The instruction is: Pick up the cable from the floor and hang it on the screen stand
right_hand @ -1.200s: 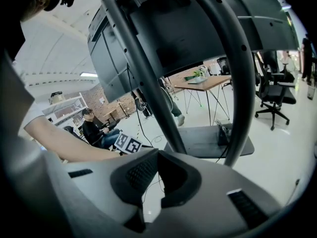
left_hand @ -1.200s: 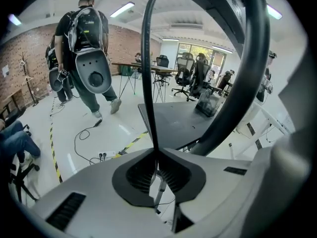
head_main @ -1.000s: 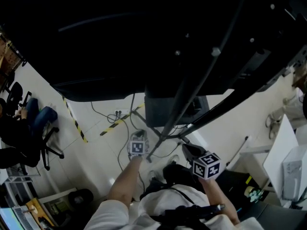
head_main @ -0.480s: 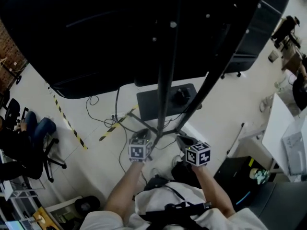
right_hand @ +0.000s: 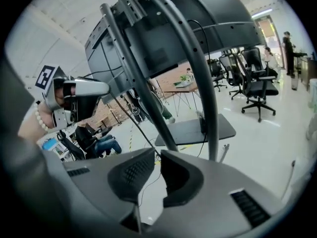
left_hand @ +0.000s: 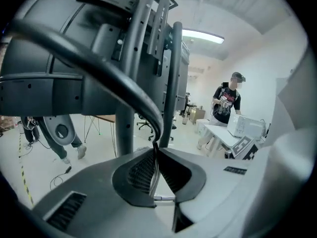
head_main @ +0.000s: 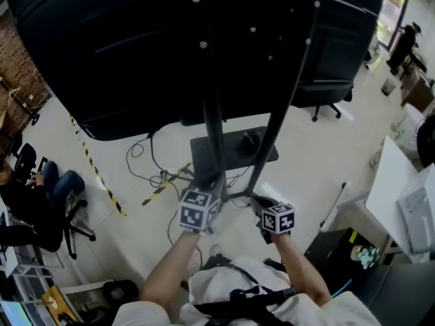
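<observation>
black cable [left_hand: 90, 63], thick, arcs into left hand-held gripper [left_hand: 154, 151].

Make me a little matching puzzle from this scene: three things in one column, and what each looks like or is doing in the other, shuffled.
Things:
1. left gripper
2. striped tape
3. stand's base plate

Descriptions:
A. dark and flat, beneath the screen
B. fingers closed on the black cable
C. yellow and black, lying on the floor

Pairs: 1-B, 2-C, 3-A
</observation>
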Motion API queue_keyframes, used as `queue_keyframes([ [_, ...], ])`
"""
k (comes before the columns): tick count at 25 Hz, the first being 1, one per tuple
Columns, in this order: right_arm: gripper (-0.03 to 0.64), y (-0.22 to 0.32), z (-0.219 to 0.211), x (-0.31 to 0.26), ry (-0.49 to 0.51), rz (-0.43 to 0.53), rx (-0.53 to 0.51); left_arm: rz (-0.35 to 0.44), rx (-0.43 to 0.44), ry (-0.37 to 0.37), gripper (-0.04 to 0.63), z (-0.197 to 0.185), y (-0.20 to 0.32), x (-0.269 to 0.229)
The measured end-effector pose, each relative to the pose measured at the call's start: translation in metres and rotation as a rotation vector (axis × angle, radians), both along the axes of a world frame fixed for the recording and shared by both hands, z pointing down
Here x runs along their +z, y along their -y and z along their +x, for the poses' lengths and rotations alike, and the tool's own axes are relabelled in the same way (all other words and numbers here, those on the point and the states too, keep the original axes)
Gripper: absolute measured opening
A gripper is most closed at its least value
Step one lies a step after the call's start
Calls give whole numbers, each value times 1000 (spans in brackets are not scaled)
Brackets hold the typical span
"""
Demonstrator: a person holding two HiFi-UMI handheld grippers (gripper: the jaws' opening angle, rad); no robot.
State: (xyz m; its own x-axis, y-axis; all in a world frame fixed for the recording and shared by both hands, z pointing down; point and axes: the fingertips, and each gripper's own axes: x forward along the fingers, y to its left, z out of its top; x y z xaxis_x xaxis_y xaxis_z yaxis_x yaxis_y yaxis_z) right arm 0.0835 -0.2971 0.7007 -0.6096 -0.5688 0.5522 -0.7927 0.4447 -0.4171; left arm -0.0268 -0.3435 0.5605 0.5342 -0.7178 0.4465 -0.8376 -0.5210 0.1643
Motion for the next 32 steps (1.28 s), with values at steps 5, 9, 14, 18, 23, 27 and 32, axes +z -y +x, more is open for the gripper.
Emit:
queue_keyframes([
  [5,136,18,20,-34,45,83,-36,32,-10,-34,21,32,-8,-55],
  [9,197,23,30,-54,68,141,-74,74,-13,-67,21,55,-20,-95],
  [14,295,6,29,-64,90,188,-155,196,-35,-40,21,58,-35,-163],
  [18,298,-10,17,-61,92,191,-219,277,-52,-35,21,51,-43,-216],
  [23,298,-24,-22,-66,108,213,-300,332,-59,-65,20,36,-55,-261],
  [27,297,-35,-54,-65,81,237,-379,366,-52,-98,20,28,-63,-286],
  [32,296,-43,-71,-44,20,240,-423,409,-35,-194,20,17,-68,-319],
])
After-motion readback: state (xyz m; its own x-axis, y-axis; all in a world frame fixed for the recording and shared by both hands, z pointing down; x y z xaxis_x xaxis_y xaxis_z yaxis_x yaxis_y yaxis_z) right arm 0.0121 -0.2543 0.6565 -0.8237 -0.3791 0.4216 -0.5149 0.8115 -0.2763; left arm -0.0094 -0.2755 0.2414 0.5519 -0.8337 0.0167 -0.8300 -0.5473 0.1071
